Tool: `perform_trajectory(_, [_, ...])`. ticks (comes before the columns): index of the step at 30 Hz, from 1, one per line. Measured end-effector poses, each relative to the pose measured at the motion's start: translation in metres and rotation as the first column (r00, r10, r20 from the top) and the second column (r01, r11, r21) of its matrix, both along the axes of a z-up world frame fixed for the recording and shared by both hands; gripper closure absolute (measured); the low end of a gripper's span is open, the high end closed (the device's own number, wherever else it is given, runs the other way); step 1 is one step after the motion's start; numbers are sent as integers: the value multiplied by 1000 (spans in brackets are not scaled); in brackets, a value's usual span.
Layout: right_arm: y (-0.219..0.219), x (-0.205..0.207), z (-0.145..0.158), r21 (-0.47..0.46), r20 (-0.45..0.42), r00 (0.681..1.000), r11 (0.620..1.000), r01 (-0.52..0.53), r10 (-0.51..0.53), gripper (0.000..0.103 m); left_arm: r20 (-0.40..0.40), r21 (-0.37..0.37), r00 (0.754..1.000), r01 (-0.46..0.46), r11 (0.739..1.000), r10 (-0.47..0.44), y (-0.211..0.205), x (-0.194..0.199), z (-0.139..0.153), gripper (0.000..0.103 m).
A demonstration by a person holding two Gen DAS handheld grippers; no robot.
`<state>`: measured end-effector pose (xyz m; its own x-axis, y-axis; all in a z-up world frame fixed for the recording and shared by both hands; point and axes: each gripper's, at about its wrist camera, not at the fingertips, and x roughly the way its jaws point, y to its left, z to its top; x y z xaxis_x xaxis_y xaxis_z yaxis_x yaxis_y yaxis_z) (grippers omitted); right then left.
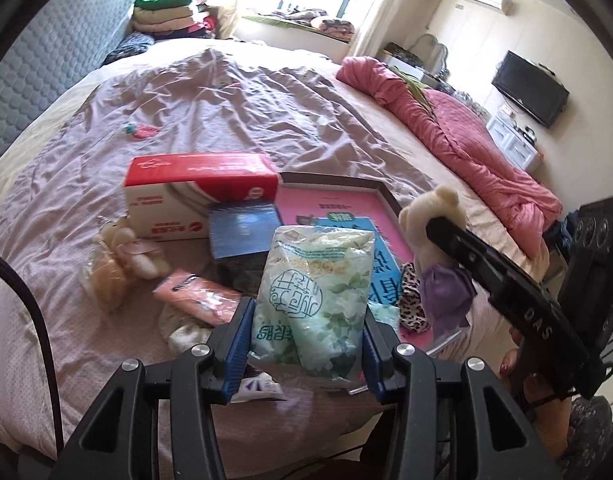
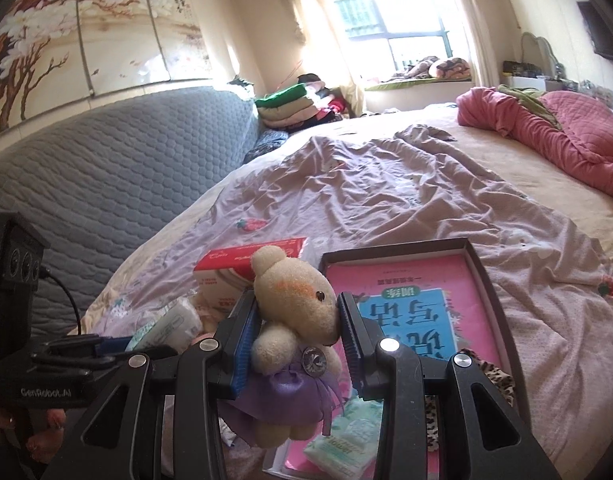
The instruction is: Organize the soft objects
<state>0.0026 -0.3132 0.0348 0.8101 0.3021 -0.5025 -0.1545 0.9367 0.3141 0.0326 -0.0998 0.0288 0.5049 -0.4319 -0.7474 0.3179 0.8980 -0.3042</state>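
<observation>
Between the blue pads of the left tool (image 1: pixel 306 320) sits a soft pale-green plastic pack of tissues printed with leaves (image 1: pixel 314 292); both pads press its lower sides, so the pack is clamped and stands up out of the jaws, tilted away from the camera and raised above the clutter on the bed (image 1: pixel 226 108). The right tool (image 2: pixel 300 312) grips a cream plush bear in a purple satin skirt (image 2: pixel 294 312): its pads close on either side of the bear's head and shoulders, with the skirt and legs dangling below the fingers. In the left wrist view that same bear hangs at the tip of the right tool, just right of the tissue pack and over the near right corner of a shallow dark-rimmed cardboard tray holding a pink and blue booklet (image 1: pixel 386 196). A leopard-print cloth (image 1: pixel 412 300) lies in that tray under the bear, and a second small pale-green tissue pack (image 2: pixel 342 436) lies on the booklet below the right tool. Left of the tray stands a red and white carton (image 1: pixel 198 192), with a dark blue box (image 1: pixel 242 232) leaning in front of it. Further left lie a pale plush toy in a clear wrapper (image 1: pixel 126 256) and a pink packet (image 1: pixel 198 296), both on the wrinkled mauve sheet.
</observation>
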Motion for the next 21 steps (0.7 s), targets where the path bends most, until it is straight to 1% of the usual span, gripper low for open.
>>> perform_trajectory(9, [-35,-3,-2,29,0,996,995,90,-90,63,2,30,999,47,998,-47,-32,6,-2,55])
perform_trajectory(14, [-55,-4,-9,63,-20,990,988,138,-137,63,6,50,998,69,996,-69,-48,11,-3,55])
perform_trajectory(21, [-71,-4,-17,77,-41,982,980,186,-183,63,0,78,996,90,993,-91,-71,21,-12,55])
